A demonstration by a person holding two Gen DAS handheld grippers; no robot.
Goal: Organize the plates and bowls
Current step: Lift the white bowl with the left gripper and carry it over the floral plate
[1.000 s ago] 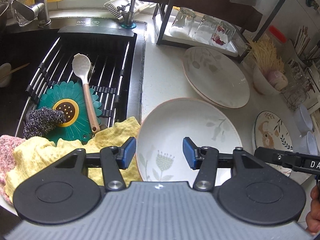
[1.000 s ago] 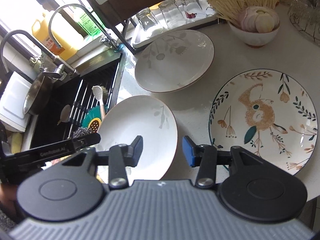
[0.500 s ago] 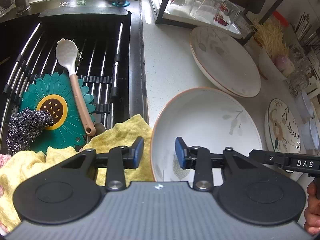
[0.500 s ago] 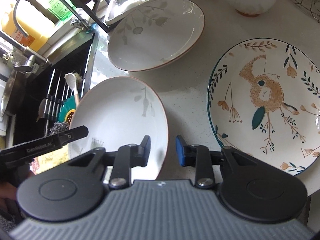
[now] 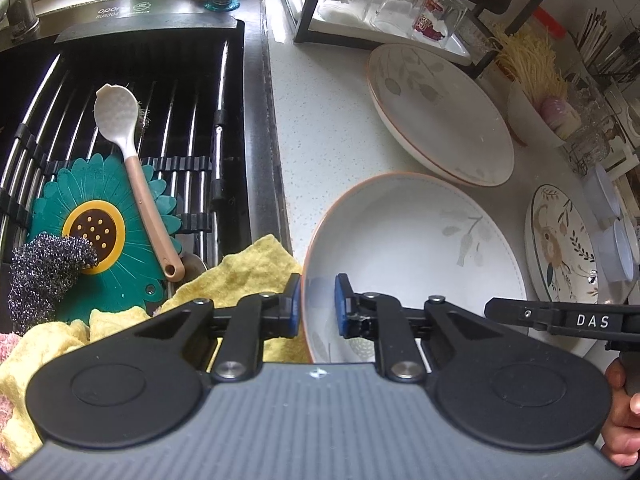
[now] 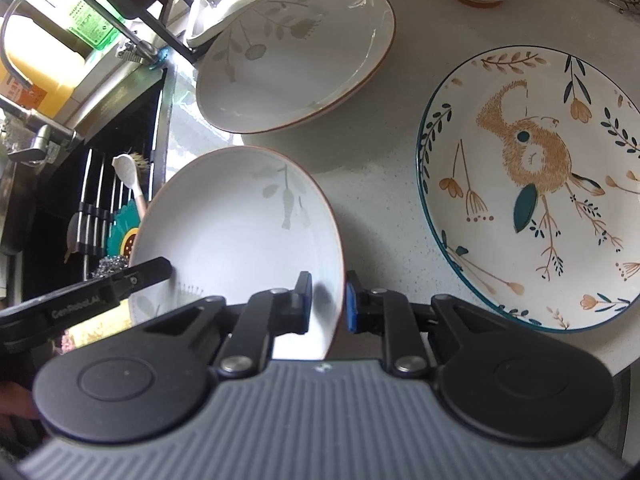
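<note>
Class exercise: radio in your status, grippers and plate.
Left gripper and right gripper closing on opposite rims of near white plate. Second white plate behind. Nothing blocking.

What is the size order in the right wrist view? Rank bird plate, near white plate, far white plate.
1. bird plate
2. near white plate, partly hidden
3. far white plate
The white plates may match; nearness could explain the difference.
</note>
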